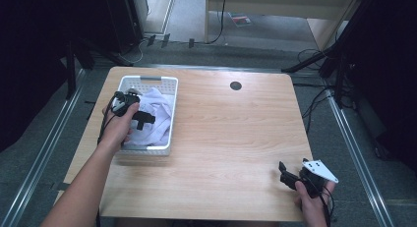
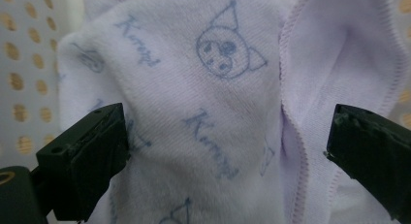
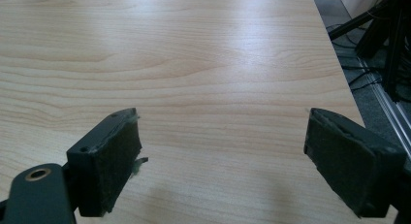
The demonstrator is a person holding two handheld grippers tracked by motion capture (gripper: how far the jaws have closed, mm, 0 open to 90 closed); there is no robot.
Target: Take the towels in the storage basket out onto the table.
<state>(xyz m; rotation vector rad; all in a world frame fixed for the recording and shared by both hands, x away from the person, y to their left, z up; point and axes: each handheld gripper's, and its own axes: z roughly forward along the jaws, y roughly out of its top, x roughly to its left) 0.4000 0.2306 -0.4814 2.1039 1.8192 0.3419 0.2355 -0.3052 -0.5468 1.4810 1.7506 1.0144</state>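
Here, cloth (image 2: 203,112): pale lilac, printed, heaped in the white basket (image 1: 147,80) at the table's (image 1: 231,133) far left.
Left gripper (image 1: 140,118): over the basket, jaws wide apart on either side of a cloth fold, pads not pressing it.
Left hand (image 1: 119,126): forearm reaching in from the near edge.
Right gripper (image 1: 286,175): low over bare wood at the near right corner, jaws apart, nothing between them.

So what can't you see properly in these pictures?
- Bottom of the white perforated plastic basket: hidden in the high view by the pale lilac printed cloth.
- The cloth's whole shape: cut off by the edges of the left gripper view, so what kind of cloth it is stays unclear.
- Left hand-held gripper: partly covered by the person's hand in the high view.
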